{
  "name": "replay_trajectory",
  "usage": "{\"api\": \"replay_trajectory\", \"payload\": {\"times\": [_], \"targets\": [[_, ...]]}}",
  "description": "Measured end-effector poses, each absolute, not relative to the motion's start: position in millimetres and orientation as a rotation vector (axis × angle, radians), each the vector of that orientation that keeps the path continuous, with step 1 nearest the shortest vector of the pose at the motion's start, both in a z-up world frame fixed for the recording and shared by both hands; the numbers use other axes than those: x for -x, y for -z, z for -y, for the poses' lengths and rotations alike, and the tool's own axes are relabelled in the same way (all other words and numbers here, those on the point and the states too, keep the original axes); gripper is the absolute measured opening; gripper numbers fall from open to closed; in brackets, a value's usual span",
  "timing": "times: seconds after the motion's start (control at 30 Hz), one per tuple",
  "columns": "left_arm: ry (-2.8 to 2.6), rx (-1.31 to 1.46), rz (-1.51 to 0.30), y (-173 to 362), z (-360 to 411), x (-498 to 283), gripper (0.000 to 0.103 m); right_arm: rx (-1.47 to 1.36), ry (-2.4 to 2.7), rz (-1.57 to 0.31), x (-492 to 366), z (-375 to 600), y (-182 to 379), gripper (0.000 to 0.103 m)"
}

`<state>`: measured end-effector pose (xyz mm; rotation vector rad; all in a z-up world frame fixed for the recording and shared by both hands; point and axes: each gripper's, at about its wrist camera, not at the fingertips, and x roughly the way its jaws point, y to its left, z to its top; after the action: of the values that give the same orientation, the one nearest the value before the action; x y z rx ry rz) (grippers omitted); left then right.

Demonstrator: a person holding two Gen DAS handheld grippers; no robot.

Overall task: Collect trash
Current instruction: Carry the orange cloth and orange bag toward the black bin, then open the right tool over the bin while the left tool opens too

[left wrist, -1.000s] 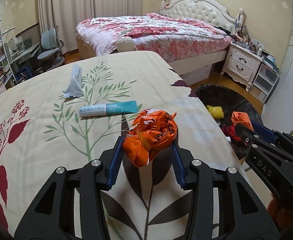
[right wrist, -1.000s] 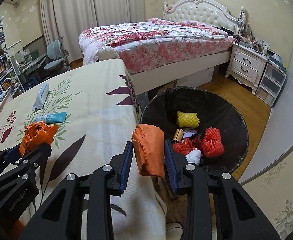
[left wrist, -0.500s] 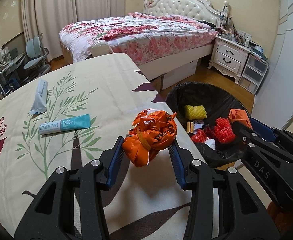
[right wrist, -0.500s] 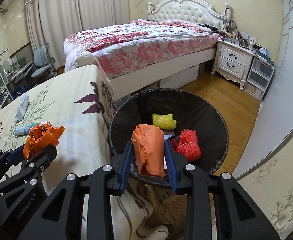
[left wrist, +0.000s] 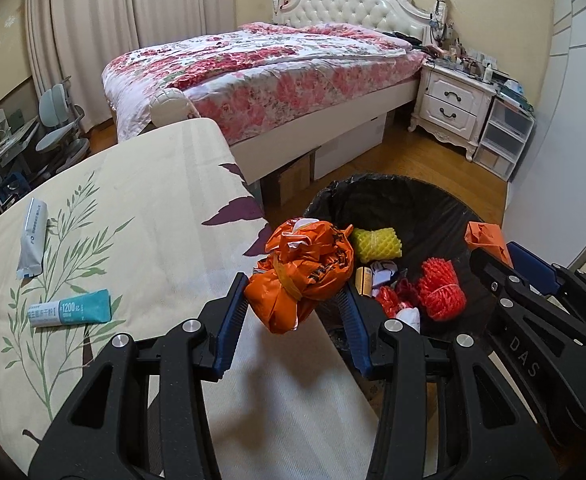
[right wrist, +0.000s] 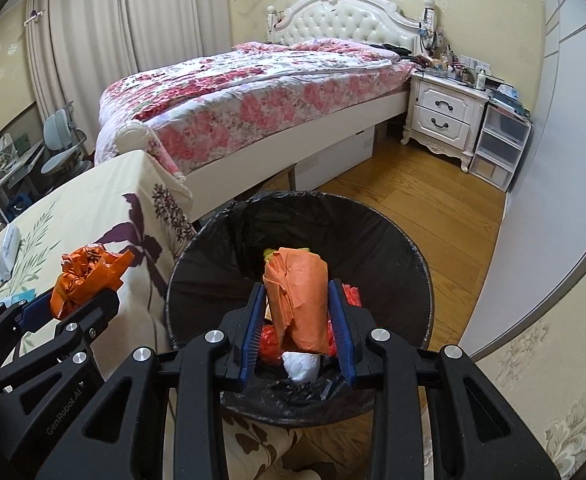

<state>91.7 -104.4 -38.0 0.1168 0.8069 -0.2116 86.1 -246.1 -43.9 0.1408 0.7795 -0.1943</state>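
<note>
A crumpled orange plastic bag point(left wrist: 303, 272) is being gripped in the narrowly parted left claw point(left wrist: 293, 316) at the tabletop point(left wrist: 165, 216) edge. An orange paper wad point(right wrist: 298, 300) is being pinched by the right claw point(right wrist: 296, 338), directly above the black-lined bin point(right wrist: 393, 240).

Setting: home bedroom. Evidence: bed point(left wrist: 277, 64) with tufted white headboard point(left wrist: 349, 4) and floral quilt; white nightstand point(left wrist: 451, 108) beside it, cluttered on top; long curtains point(left wrist: 93, 40); patterned wallpaper; wood floor point(right wrist: 425, 208). Desk chair point(left wrist: 59, 120) and shelving at left edge.
</note>
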Motion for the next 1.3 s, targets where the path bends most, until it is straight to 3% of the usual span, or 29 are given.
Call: {"api": "replay_trajectory", "payload": {"times": [0.63, 0.73, 0.8, 0.97, 1.3], "targets": [[0.214, -0.167, -0.826, 47.7, 135.9, -125.1, 0.046, -0.179, 0.256, -0.805, -110.7, 271.8, 61.1, 0.033], [0.206, -0.167, -0.829, 48.2, 136.7, -126.6, 0.057, -0.177, 0.265, -0.801, -110.1, 271.1, 60.8, 0.036], [0.199, -0.164, -0.827, 47.9, 136.2, -127.3, 0.063, -0.178, 0.273, -0.794, -109.8, 271.2, 60.4, 0.045], [0.192, -0.168, -0.813, 45.7, 136.5, -126.3, 0.077, -0.181, 0.285, -0.786, -108.2, 273.4, 57.3, 0.047], [0.185, -0.176, -0.787, 40.1, 133.5, -122.9, 0.085, -0.170, 0.312, -0.763, -102.1, 276.2, 50.8, 0.059]]}}
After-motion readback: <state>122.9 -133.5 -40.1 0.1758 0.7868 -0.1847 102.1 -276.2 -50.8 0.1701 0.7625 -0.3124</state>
